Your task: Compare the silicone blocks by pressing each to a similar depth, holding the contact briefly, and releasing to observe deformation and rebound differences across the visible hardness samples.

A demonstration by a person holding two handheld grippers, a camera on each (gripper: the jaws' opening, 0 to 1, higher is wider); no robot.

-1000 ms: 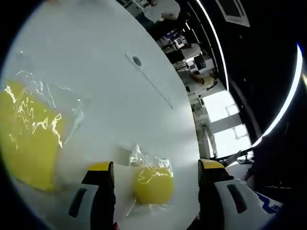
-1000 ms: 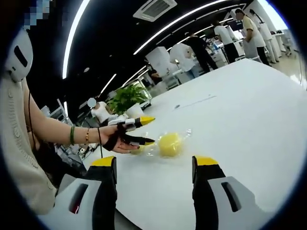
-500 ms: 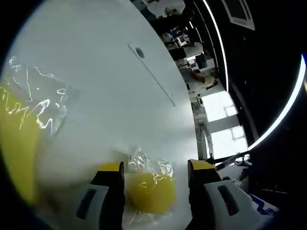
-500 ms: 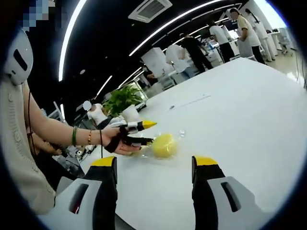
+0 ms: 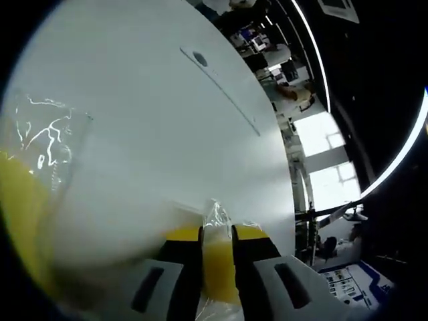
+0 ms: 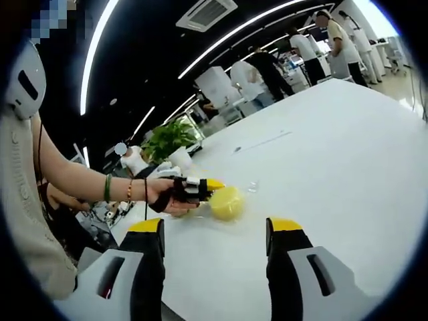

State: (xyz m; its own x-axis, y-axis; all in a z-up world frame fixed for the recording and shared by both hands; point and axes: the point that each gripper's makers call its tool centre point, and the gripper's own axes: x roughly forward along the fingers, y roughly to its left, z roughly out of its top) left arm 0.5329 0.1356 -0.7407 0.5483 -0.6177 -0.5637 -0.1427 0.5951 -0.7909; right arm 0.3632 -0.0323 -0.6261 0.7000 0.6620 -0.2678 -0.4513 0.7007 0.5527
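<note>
Yellow silicone, squeezed into a narrow upright wedge, sits between the black, yellow-tipped jaws of the left gripper at the bottom of the left gripper view; the jaws are drawn close together and clamp this small round yellow silicone block through its clear crinkled plastic bag, whose top pokes up just above the jaw tips. To the left in the same view, close to the lens and blurred, lies a larger yellow silicone block in a clear plastic wrapper, resting on the white tabletop and well apart from the clamped one. Farther along the table there is a small dark round port with a thin seam line running from it, and beyond the table edge the bright windows and dim figures of a room.

In the right gripper view, the right gripper rises from the bottom with its yellow-tipped jaws standing wide apart and nothing between them, above the same white tabletop. Beyond them, the small yellow block rests on the table with the left gripper pinching it from the left, held in a person's hand with a strap and bracelets on the wrist. Behind that stand a green potted plant and, at the far end of the table, several people standing under long ceiling light strips.
</note>
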